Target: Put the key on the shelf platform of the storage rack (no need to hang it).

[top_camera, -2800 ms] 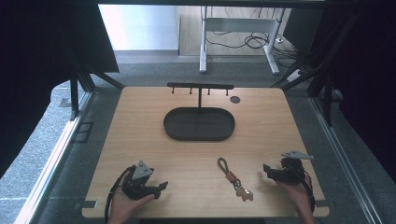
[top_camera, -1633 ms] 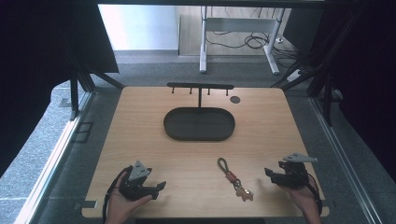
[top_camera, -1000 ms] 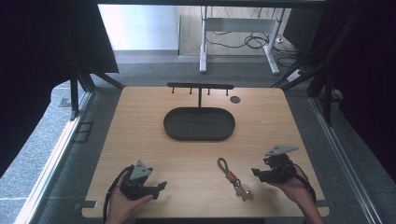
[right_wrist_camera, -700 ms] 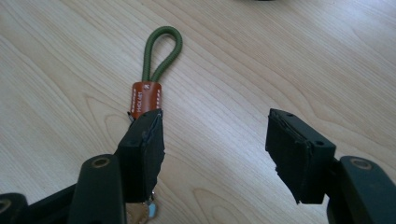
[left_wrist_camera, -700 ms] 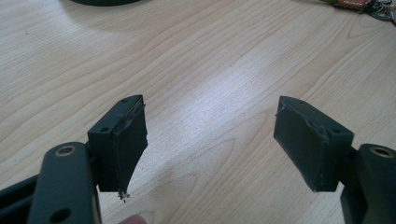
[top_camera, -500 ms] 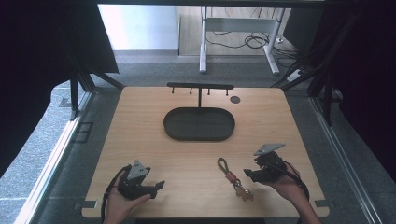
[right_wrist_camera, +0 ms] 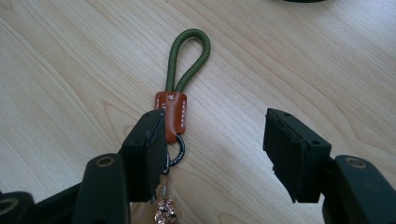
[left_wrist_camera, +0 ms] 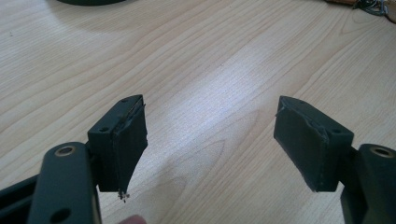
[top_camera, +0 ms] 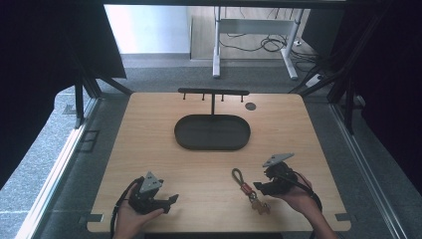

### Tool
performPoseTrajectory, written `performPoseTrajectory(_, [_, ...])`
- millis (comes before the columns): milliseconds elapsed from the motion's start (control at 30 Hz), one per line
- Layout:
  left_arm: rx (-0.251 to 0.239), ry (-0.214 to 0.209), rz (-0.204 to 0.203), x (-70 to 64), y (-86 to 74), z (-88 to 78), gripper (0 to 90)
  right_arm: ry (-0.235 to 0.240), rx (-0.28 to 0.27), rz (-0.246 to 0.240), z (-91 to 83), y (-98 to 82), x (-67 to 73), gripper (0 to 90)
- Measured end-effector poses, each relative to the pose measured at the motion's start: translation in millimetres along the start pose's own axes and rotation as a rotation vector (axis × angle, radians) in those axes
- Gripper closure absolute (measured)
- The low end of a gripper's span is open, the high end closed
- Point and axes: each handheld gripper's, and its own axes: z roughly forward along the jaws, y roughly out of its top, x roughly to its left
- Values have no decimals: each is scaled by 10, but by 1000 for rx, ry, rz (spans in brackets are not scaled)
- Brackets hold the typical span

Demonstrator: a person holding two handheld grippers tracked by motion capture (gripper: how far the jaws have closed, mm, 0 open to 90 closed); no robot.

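High view: we log one keychain (top_camera: 247,189) lying flat on the worktop (top_camera: 149,134) near its front edge, just left of the right gripper (top_camera: 260,186). Its green cord loop points toward the dark oval tray (top_camera: 212,132) and the hook rack (top_camera: 213,92) behind it, both well apart from it. The left gripper (top_camera: 170,200) rests at the front left, well apart from the keychain.

Progress, as we judge it: approach made, pickup not yet done. Any carrying to the tray or rack is left.

Right gripper view: we note detail that the high view cannot resolve. The jaws stand wide apart and hold nothing; one jaw sits against the orange leather tab (right_wrist_camera: 174,114), with the green loop (right_wrist_camera: 188,57) beyond and a metal ring (right_wrist_camera: 177,151) below the tab.

Left gripper view: jaws spread, nothing between them but bare wood; the keychain's end shows at the top right corner (left_wrist_camera: 373,5).
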Motion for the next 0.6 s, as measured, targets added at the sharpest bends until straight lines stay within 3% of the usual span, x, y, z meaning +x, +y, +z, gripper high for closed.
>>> performPoseTrajectory(600, [1,-5,6,-16,4,10,262,29,54,-25,214,10,138,409])
